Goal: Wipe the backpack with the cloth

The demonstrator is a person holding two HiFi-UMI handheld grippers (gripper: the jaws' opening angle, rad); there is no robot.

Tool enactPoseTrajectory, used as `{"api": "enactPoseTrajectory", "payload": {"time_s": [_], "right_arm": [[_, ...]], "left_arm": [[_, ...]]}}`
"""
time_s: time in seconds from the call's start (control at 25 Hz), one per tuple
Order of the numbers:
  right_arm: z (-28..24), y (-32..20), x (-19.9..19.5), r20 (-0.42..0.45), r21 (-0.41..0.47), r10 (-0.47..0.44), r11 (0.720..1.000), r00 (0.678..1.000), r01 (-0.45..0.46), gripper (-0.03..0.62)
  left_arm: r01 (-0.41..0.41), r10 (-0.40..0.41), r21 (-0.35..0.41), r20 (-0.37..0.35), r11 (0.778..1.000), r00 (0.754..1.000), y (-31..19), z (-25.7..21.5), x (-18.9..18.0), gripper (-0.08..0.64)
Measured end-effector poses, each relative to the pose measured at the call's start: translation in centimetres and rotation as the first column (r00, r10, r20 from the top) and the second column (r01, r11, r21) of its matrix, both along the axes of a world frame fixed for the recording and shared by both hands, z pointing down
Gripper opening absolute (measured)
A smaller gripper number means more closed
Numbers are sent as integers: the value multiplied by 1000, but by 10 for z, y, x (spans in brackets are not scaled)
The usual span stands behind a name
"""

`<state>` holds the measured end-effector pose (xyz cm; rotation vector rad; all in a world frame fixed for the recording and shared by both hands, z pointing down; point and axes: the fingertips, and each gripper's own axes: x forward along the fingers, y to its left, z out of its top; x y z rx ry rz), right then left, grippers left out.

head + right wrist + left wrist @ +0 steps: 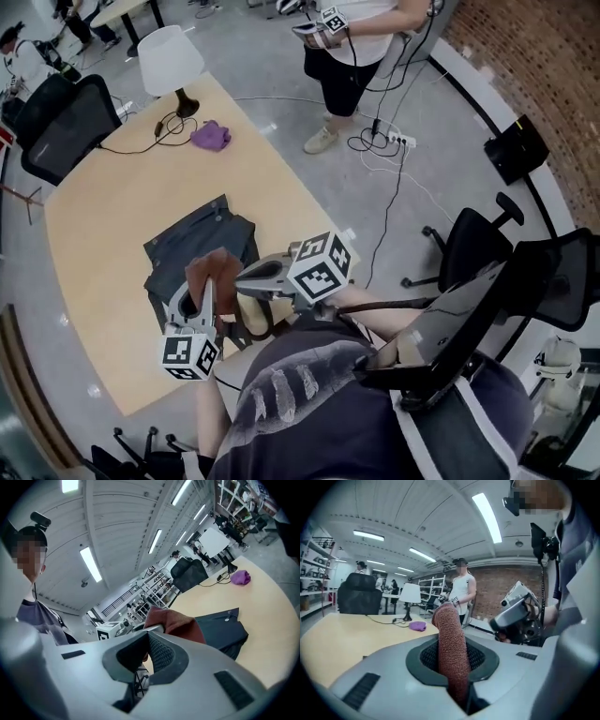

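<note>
From the head view, we held our left gripper over the dark grey fabric backpack. In the left gripper view, its jaws clamped the reddish-brown terry cloth. In the right gripper view, our right gripper gaped empty, with the backpack beyond it.

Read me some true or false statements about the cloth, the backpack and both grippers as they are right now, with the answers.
1. The left gripper is clamped on the brown cloth. True.
2. The right gripper grips the backpack. False: its jaws stand apart with nothing between them.
3. The backpack lies on the table. True.
4. The purple rag lies on the backpack. False: it lies apart from it, near the lamp.
</note>
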<state>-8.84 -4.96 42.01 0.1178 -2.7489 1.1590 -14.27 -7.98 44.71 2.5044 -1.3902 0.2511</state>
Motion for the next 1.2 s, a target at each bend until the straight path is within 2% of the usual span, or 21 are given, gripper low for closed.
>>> {"api": "enactPoseTrajectory", "payload": {"time_s": [0.16, 0.24, 0.32, 0.52, 0.72, 0.88, 1.0, 1.2], "right_arm": [[-7, 8, 17, -4, 39, 55, 998, 998, -54, 2], [-11, 11, 26, 2, 63, 67, 996, 998, -67, 2], [-15, 16, 32, 20, 74, 63, 995, 998, -64, 2], [-25, 30, 48, 89, 88, -9, 996, 996, 1, 2], [-38, 43, 93, 145, 143, -98, 987, 985, 77, 2], [-40, 50, 132, 177, 156, -137, 982, 975, 109, 2], [-33, 53, 139, 185, 121, -183, 979, 965, 162, 2], [-34, 79, 152, 193, 111, -294, 954, 936, 277, 2]], "left_arm": [[-157, 154, 45, 46, 987, 987, 14, -6, 39, 55], [-189, 186, 55, 50, 981, 981, 18, -10, 50, 55], [-188, 184, 63, 68, 980, 981, 24, -15, 55, 55], [-111, 106, 53, 87, 992, 991, 44, -20, 69, 55], [-40, 31, 69, 120, 997, 992, 60, -32, 107, 55], [41, -43, 38, 57, 998, 997, 80, -35, 134, 55], [113, -113, 11, 40, 994, 993, 103, -30, 147, 55], [235, -232, -18, 93, 972, 968, 136, -19, 163, 55]]}}
